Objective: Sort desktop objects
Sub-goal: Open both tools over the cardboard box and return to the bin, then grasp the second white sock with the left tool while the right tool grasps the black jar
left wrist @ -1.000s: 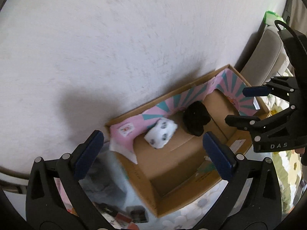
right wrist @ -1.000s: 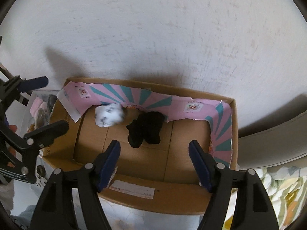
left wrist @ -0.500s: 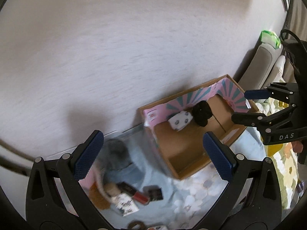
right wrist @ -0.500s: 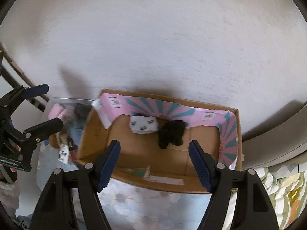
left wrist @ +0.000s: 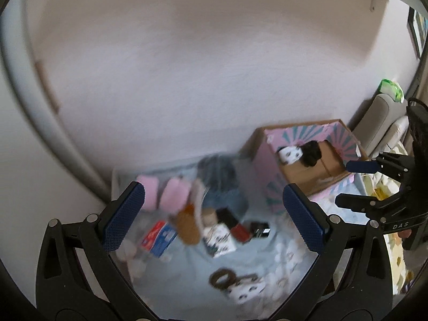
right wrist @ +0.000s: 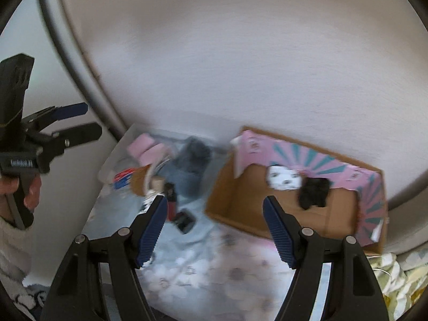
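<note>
A cardboard box (right wrist: 230, 203) with a pink and teal liner stands against the wall; it also shows in the left wrist view (left wrist: 302, 176). Inside lie a white patterned sock roll (right wrist: 283, 179) and a black bundle (right wrist: 314, 191). To its left, loose items lie on a floral cloth: pink slippers (left wrist: 171, 198), a grey-blue garment (left wrist: 222, 187), a red and blue packet (left wrist: 157, 236), a red tube (right wrist: 171, 202), a small black box (right wrist: 184, 220). My left gripper (left wrist: 214, 214) is open and empty, high above the loose items. My right gripper (right wrist: 214, 227) is open and empty, above the cloth by the box.
A brown ring (left wrist: 222, 281) and a white patterned item (left wrist: 246, 293) lie nearer on the cloth. A grey sofa arm (left wrist: 379, 123) stands right of the box. The white wall (left wrist: 187, 67) rises behind everything. The views are motion-blurred.
Both grippers have pulled back and up from the box and swung left. The loose items on the cloth have come into view. Both stay open and empty.
</note>
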A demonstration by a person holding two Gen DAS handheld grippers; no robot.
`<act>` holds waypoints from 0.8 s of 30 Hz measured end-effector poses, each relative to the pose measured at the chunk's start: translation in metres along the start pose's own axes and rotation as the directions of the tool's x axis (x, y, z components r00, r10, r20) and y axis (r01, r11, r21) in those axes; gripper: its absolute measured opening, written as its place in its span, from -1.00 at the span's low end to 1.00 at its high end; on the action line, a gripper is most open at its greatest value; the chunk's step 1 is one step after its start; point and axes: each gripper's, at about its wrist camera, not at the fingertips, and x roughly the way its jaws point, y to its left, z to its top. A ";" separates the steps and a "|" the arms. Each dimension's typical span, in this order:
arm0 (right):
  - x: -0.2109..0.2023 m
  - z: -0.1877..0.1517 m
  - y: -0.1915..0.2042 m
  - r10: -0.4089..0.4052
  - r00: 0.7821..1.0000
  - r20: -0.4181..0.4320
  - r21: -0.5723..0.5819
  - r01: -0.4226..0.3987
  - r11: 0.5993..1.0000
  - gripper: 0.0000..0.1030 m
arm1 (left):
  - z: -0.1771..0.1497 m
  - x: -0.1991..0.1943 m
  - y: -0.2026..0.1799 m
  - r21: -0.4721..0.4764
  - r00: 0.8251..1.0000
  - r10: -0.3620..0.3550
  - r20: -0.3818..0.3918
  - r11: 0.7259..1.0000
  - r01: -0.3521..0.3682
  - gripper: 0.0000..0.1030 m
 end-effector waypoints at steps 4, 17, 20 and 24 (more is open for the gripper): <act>0.021 -0.016 0.021 0.038 0.999 -0.034 -0.039 -0.039 0.998 0.35 | -0.038 -0.005 0.010 0.017 1.000 0.015 0.001 1.000 -0.015 0.99; 0.095 -0.072 0.044 0.078 0.996 -0.048 -0.047 -0.080 0.996 0.35 | -0.173 0.033 -0.036 0.012 0.999 0.038 0.030 0.999 -0.038 0.96; 0.120 -0.083 0.048 0.052 0.997 -0.055 -0.070 -0.055 0.996 0.35 | -0.193 0.047 -0.045 -0.004 0.998 0.067 0.009 0.998 -0.067 0.90; 0.136 -0.087 0.047 0.080 0.996 -0.039 -0.123 -0.084 0.989 0.35 | -0.207 0.058 -0.058 -0.042 0.996 0.092 0.012 0.995 -0.091 0.89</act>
